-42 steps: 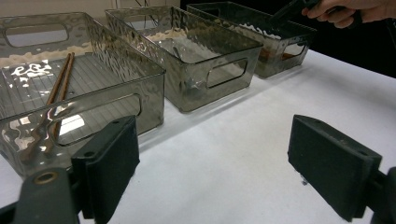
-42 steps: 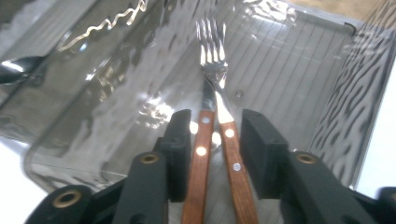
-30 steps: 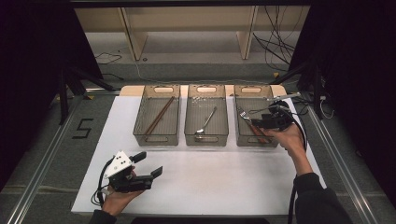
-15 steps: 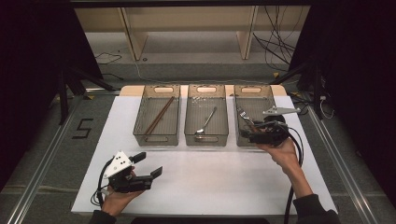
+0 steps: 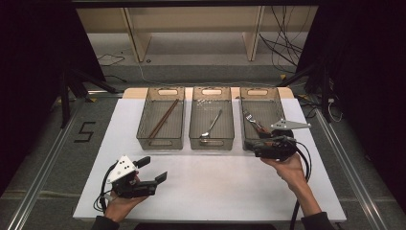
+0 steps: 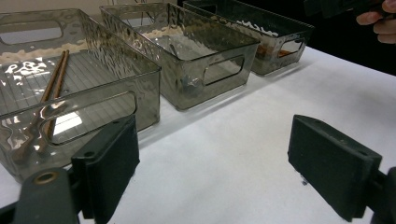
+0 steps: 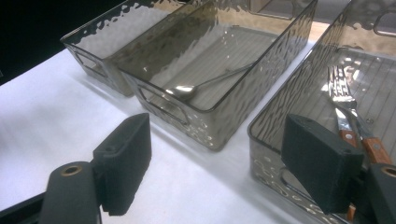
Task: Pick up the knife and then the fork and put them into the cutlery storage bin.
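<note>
Forks (image 5: 253,122) with orange-brown handles and bright tines lie in the right-hand smoky plastic bin (image 5: 275,98), centre-right of the high view; in the right gripper view (image 7: 355,123) two handles lie side by side, tines toward the top of the frame.

Right gripper (image 5: 258,148) sits at that bin's near edge, at its lower left corner. Its jaws have just been opening; they stand wide, nothing between the pads.

Left gripper (image 5: 153,170), lower left, jaws wide apart, empty.

White table sheet (image 5: 215,191) is bare between the grippers.

Right gripper view shows the spoon (image 7: 205,81) in the middle bin (image 7: 254,65); left gripper view shows chopsticks (image 6: 53,88) in the left bin (image 6: 140,70).
</note>
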`<state>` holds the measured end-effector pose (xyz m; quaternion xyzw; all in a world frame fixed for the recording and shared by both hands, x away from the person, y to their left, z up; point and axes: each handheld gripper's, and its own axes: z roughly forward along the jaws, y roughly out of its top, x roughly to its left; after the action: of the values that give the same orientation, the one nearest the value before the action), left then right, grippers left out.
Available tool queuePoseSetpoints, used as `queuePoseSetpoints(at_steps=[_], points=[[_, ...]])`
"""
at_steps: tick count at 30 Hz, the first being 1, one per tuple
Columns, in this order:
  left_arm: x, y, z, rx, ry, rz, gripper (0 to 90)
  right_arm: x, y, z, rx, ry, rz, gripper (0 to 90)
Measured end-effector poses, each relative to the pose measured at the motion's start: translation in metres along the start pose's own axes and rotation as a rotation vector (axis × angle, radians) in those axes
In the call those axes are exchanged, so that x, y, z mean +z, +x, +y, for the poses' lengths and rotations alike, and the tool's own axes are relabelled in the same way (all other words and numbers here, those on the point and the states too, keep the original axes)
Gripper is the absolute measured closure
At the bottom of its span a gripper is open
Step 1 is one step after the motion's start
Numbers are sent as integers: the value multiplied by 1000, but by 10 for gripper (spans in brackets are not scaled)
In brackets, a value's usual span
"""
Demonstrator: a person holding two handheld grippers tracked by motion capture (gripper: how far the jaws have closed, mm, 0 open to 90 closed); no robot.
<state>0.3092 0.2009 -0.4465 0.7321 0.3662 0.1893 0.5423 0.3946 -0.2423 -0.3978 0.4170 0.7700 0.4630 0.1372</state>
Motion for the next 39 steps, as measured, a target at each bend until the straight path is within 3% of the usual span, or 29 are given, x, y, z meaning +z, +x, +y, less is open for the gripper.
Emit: queuePoseSetpoints(at_steps=[18, 33, 39], points=[[-1, 1, 1, -10, 6, -21, 161, -15, 23, -31, -12, -92, 55, 225], [0, 1, 1, -13, 11, -30, 161, -20, 43, -58, -35, -123, 78, 195], [-1, 1, 1, -15, 12, -37, 161, -23, 46, -68, -22, -122, 85, 181]])
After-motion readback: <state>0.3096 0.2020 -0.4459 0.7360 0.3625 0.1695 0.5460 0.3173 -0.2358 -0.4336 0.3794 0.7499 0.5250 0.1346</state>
